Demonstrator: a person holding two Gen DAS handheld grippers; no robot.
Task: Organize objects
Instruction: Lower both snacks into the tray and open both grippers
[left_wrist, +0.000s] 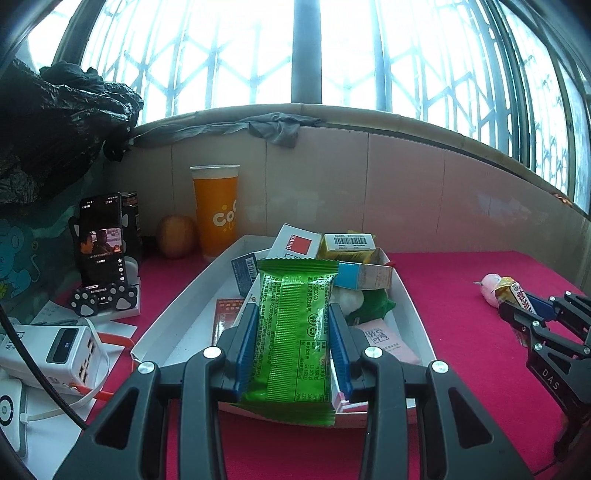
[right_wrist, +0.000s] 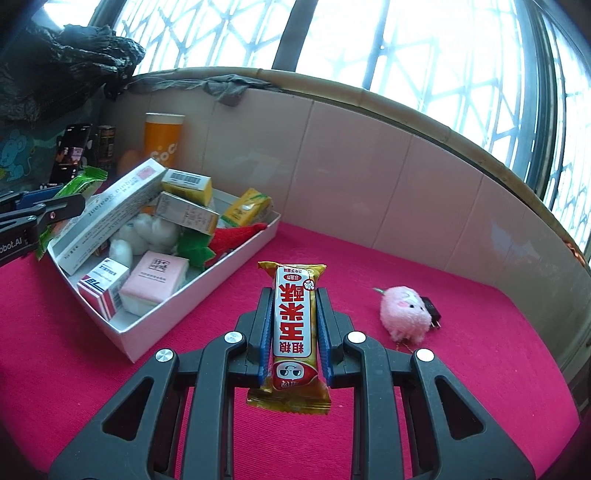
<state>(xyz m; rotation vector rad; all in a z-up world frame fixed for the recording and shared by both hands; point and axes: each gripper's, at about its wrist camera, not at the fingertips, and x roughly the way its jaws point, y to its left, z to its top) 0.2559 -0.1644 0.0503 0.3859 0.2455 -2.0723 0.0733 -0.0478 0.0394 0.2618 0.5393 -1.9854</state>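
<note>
My left gripper (left_wrist: 291, 332) clamps the green packet (left_wrist: 291, 328) over the near end of the white tray (left_wrist: 173, 317); my right gripper (right_wrist: 293, 332) clamps the yellow bar (right_wrist: 293, 332) above the red cloth (right_wrist: 480, 369), right of the tray. Both wrappers are slick crinkly film — I risk a slip. The tray's 1 heap of stiff cartons could topple.

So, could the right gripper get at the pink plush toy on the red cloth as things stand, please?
Probably not yet: the path over the red cloth to the pink plush toy looks free, but the right gripper is shut on the yellow snack bar and must drop it first.
</note>
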